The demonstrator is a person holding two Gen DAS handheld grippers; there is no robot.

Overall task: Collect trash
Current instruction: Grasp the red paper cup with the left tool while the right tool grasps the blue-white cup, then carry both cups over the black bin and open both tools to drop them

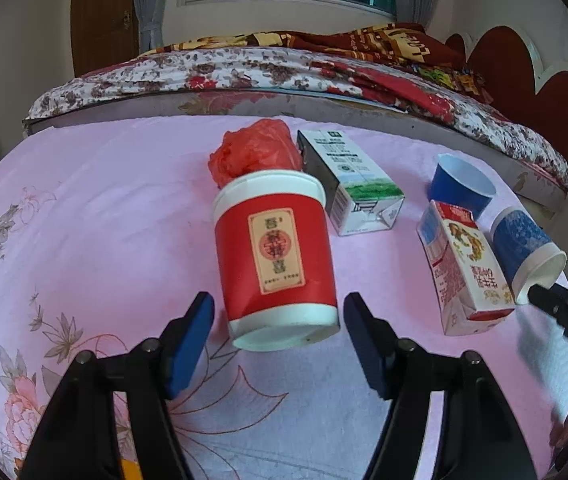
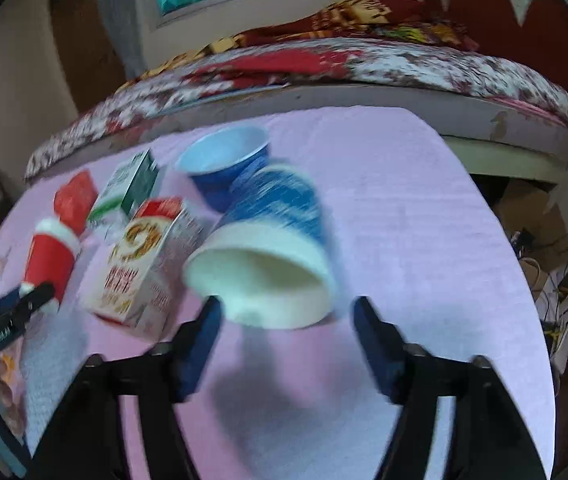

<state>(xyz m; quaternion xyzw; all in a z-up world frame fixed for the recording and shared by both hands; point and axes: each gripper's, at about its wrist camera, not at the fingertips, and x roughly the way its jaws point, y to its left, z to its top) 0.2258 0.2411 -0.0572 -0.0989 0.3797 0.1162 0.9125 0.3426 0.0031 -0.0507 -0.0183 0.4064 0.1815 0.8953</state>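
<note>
**Collection not begun: both grippers poised, nothing lifted**

Your left gripper (image 1: pixel 277 316) stands with its jaws apart, straddling the base end of the red cup (image 1: pixel 273 256), which lies on its side directly ahead between the fingers. The pads flank it without visibly pressing. Your right gripper (image 2: pixel 284 316) is likewise spread, with the rim of the tipped blue patterned cup (image 2: pixel 267 248) sitting just ahead between its fingers; that view is blurred, so contact cannot be confirmed, but no grip is evident.

Progress, as I judge it: nothing has been collected. Every item lies on the pink cloth (image 1: pixel 83 208). Beyond the red cup is a crumpled red plastic bag (image 1: pixel 253 152), touching or nearly touching it. To its right lies the green-and-white carton (image 1: pixel 348 184). Further right are the red-and-white carton (image 1: pixel 464 268) and, behind it, the upright blue cup (image 1: pixel 462 184). No bin or receptacle is in view.

Clearances: left of your left gripper the cloth is bare. Right of your right gripper it is also bare up to the table edge (image 2: pixel 524 280), past which there is floor clutter. The red-and-white carton lies just beside your right gripper's left finger, so that side is tight. A bed (image 1: pixel 243 68) borders the far edge.
</note>
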